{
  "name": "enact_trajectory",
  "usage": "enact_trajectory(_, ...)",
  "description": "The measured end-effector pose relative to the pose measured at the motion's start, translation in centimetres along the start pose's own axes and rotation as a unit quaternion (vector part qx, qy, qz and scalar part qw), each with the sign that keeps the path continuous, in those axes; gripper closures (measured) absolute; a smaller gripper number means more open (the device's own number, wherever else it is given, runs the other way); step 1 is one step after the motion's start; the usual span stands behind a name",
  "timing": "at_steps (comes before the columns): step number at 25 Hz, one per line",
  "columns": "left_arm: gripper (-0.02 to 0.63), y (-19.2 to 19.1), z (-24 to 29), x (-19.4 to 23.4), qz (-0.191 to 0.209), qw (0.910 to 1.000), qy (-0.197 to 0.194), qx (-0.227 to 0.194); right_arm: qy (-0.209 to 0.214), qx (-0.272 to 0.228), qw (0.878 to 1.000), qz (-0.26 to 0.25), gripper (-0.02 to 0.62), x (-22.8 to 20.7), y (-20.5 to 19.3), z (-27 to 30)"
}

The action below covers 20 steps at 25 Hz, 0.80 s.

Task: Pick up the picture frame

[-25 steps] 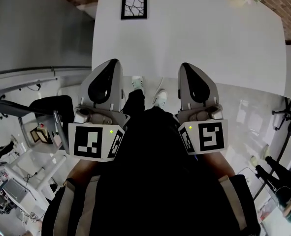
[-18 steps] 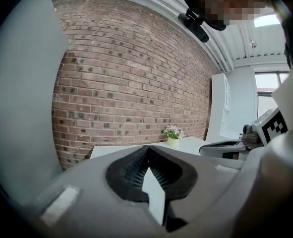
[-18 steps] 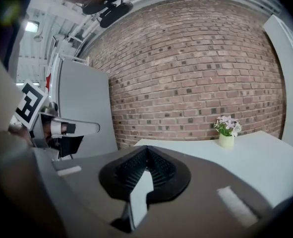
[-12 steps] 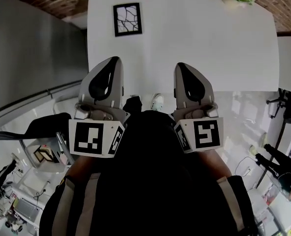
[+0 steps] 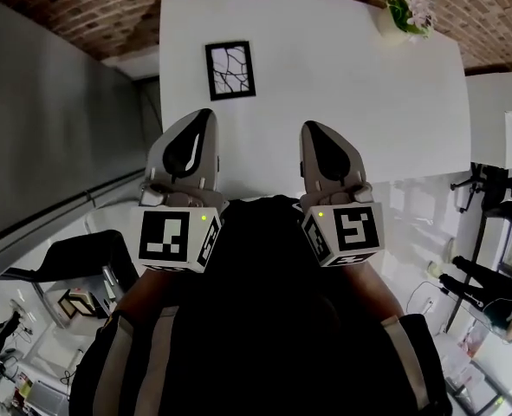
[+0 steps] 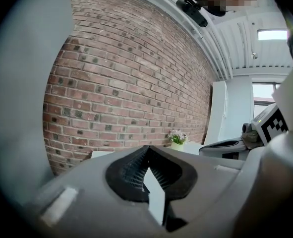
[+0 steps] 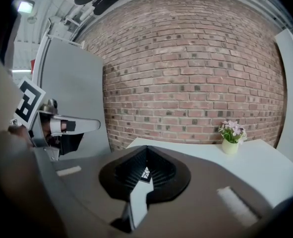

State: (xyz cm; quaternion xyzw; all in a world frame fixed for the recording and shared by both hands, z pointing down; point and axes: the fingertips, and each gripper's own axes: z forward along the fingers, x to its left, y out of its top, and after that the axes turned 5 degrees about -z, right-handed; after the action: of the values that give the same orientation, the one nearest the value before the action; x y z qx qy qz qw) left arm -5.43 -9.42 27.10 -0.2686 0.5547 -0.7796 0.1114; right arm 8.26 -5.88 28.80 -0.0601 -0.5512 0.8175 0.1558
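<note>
White table with picture frame apparently abuts brick wall.

Surface: white, smooth, matt, faint sheen only. Picture frame: black border, smooth; material cannot be told. Left hand-held gripper and right hand-held gripper: grey plastic shells, smooth, satin finish, with black glossy insets on top. Pads: black, finely ribbed, rubber-like. Marker cube: matt black-and-white print. Brick wall: rough red brick, pale mortar joints. Flower pot: pale, smooth. Floor: pale, glossy, reflective. Person's clothing: dark matt cloth.
</note>
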Motion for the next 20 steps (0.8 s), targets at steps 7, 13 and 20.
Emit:
enact_trajectory(7, 0.609, -0.2, 0.7, 1.8, -0.012, 0.9998, 0.011, -0.007, 0.009, 0.033, 0.999, -0.004, 0.594, 0.0, -0.5, 2.6)
enact_trajectory(13, 0.609, -1.7, 2.3, 2.7, -0.024, 0.9991, 0.036, 0.007, 0.033, 0.052, 0.998, -0.012, 0.594, -0.9, -1.3, 4.9)
enact_trajectory(20, 0.609, -4.5, 5.6, 5.0, -0.029, 0.9959, 0.065, 0.056, 0.069, 0.089, 0.993, -0.022, 0.594, -1.1, -2.8, 9.0)
